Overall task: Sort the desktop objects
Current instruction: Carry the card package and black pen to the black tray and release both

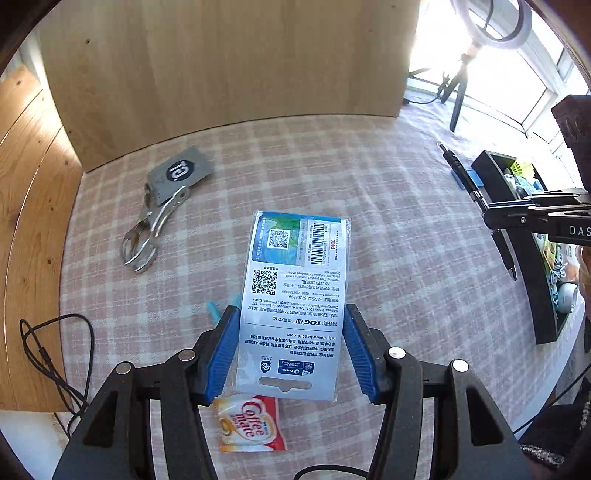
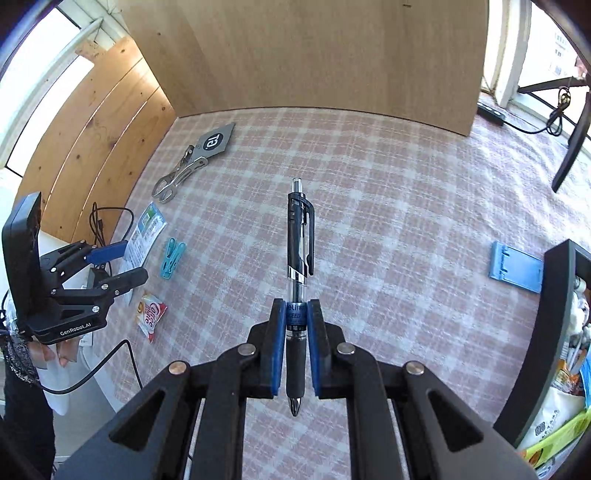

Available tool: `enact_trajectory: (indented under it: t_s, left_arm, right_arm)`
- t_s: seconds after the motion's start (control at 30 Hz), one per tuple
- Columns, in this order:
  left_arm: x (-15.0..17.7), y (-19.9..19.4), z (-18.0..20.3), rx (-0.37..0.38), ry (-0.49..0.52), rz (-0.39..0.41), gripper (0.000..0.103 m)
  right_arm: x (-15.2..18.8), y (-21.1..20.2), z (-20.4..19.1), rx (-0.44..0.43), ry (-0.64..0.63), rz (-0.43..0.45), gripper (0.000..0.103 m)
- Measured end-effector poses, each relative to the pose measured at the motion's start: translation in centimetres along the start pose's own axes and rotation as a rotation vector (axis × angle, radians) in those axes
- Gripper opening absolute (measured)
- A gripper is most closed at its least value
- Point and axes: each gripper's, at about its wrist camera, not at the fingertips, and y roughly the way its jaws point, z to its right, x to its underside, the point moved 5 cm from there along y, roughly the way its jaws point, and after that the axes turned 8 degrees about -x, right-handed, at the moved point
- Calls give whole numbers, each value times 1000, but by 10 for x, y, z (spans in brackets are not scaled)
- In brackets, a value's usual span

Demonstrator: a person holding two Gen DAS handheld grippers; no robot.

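Desktop clutter is what I am sorting, and both my tongs are loaded. My right gripper [image 2: 295,325] is pinching a black pen [image 2: 298,258] across its clear barrel, tip toward me and clicker away, so it lies along the fingers and should not swing. My left gripper [image 1: 291,347] is clamped on the long edges of a flat plastic packet [image 1: 295,291], printed back upward; gripping it by the edges keeps the thin sheet level, I think. Both are lifted off the cloth.

In the left view, the black tray [image 1: 532,258] sits at 3 o'clock, already holding odds and ends, which I judge to be where these go. A coffee creamer sachet [image 1: 251,424] lies at 6 o'clock under the packet, a metal clip [image 1: 151,229] at 10 o'clock touches a grey card [image 1: 181,171], and a turquoise clothes peg [image 2: 171,258] shows at 9 o'clock in the right view. A blue plastic stand [image 2: 515,267] lies just beside the tray.

Everything rests on a pink checked tablecloth [image 1: 388,206], backed by a pale wooden board [image 1: 221,62]. Bright windows flank it, and a ring light on a tripod [image 1: 487,22] stands at 1 o'clock.
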Motion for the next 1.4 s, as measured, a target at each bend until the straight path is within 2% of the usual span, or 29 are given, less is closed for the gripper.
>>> enact_trajectory:
  t_s: [0.3,0.5,0.67,0.87,1.0,1.13,1.17,1.23,1.3,1.4]
  left_arm:
    - [-46,-22,179,177,312,54,54]
    - [-52,-41,296,287,497,88,54]
    - [-53,-50,365,343,601,102,54]
    - [-53,-52,415,362,659,102,54]
    - [-50,-56,434,365,698,108,54]
    - [-48,-64,447,352,723,146,55]
    - [-48,-64,448,342,719,148,55]
    - [-48,-64,450,340,715,135,57]
    - [-48,-66,450,343,713,139,57]
    - [-47,-66,449,340,721,142,57]
  right_arm:
    - [66,-114,117,131,194,119,12]
    - [112,-181,185,215,332,207,12]
    - [144,-224,231,289,423,253,12]
    - [174,-258,275,360,501,269,12]
    - [186,-266,291,366,532,271,12]
    - [189,-268,298,372,546,280,12]
    - [189,-268,300,377,548,278,13]
    - [190,-268,302,385,566,273,38]
    - [189,-270,300,379,558,288,42]
    - [186,-270,295,371,542,290,42]
